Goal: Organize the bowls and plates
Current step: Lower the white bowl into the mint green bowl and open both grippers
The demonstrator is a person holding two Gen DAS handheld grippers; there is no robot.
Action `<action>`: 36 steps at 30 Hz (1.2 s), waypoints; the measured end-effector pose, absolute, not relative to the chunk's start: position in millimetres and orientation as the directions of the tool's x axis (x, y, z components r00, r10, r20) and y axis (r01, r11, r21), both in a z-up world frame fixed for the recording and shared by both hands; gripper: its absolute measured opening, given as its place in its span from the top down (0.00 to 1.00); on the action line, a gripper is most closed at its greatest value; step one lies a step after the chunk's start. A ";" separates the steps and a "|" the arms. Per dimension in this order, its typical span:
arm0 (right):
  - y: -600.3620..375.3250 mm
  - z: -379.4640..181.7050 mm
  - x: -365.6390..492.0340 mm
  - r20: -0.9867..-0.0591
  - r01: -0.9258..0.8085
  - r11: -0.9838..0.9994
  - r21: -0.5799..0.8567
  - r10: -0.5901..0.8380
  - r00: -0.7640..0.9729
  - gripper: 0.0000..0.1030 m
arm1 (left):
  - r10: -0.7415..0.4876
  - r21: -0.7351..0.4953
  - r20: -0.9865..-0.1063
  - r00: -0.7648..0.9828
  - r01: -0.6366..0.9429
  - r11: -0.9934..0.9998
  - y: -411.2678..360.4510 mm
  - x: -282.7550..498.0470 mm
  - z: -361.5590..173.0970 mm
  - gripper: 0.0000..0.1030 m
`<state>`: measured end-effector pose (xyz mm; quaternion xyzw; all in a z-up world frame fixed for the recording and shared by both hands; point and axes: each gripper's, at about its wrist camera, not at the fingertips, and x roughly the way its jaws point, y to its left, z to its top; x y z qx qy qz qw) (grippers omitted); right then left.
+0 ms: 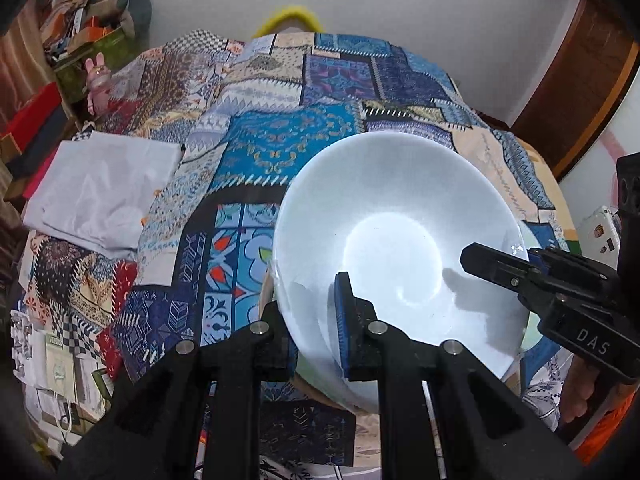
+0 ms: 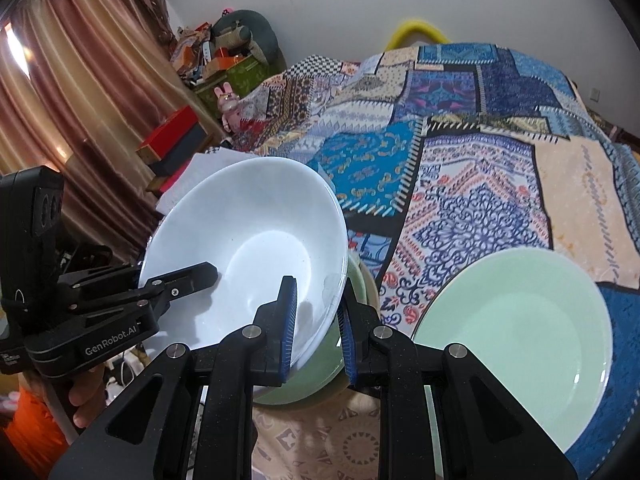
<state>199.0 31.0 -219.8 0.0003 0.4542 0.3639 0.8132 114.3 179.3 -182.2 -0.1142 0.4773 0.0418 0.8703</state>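
Observation:
A white bowl (image 1: 396,240) is held tilted above the patchwork cloth. My left gripper (image 1: 312,320) is shut on its near rim, one finger inside and one outside. My right gripper (image 2: 318,324) is shut on the opposite rim of the white bowl (image 2: 248,248); it also shows at the right of the left wrist view (image 1: 504,268). Under the bowl sits a green dish (image 2: 320,368) on the cloth, partly hidden. A pale green plate (image 2: 516,340) lies flat on the cloth to the right.
The patchwork cloth (image 1: 280,120) covers the whole table. A folded white cloth (image 1: 100,192) lies at the left. Boxes and clutter (image 2: 216,60) stand by the curtain past the far left edge. A yellow hoop (image 2: 416,32) shows behind the table.

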 end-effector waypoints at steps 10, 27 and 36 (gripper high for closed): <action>35.1 -241.1 197.9 -0.772 -0.579 0.740 0.342 0.572 0.275 0.82 | -0.040 -0.148 -0.874 0.484 -0.187 0.971 181.6 115.4 -210.5 0.85; 34.5 -237.6 194.2 -0.786 -0.590 0.750 0.298 0.544 0.295 0.79 | -0.062 -0.169 -0.882 0.467 -0.190 0.967 186.7 117.2 -226.3 0.85; 25.2 -240.9 194.2 -0.795 -0.582 0.768 0.267 0.517 0.317 0.79 | -0.021 -0.110 -0.892 0.451 -0.171 0.979 172.8 121.7 -226.7 0.82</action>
